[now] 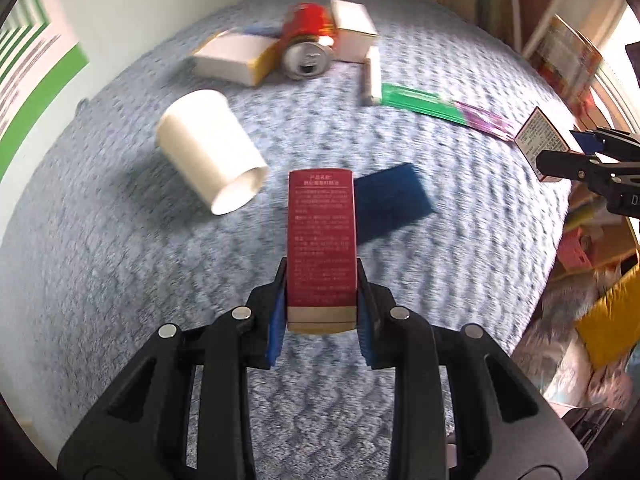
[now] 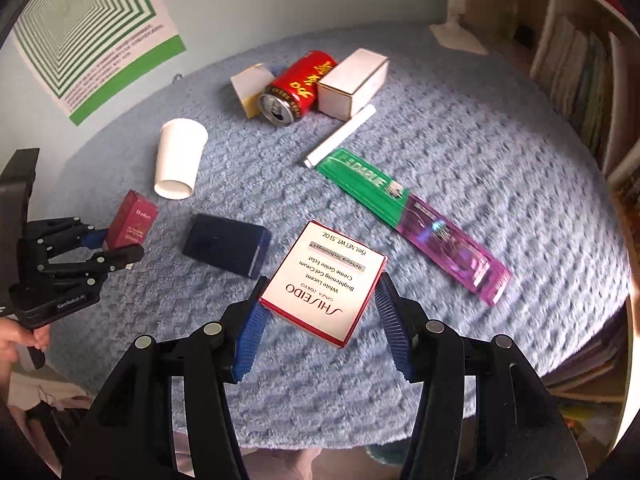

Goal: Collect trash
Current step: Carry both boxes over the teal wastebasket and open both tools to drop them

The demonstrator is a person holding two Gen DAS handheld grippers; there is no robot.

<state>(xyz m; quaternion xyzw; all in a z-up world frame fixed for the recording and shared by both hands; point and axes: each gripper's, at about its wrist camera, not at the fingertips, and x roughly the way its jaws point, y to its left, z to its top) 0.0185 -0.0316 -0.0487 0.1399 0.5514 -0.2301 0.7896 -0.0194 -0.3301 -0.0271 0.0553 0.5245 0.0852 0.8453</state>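
Grippers lift cartons off a blue textured cloth (image 2: 460,152): left gripper (image 1: 321,304) clamps a slim red box (image 1: 321,236) printed with white text, right gripper (image 2: 320,312) pinches a white Shiseido box (image 2: 324,280) edged in red; a red can (image 2: 298,86) lies at 12 o'clock

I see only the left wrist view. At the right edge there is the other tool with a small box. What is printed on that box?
Observer: From the right wrist view, the white box reads SHISEIDO, Brightening Gel Cream, held in the right tool.
Operator: And the red can, any text?
Observer: Yes, the red can has gold lettering along its side.
Operator: Who holds my tool?
Observer: A hand grips the left tool from below.
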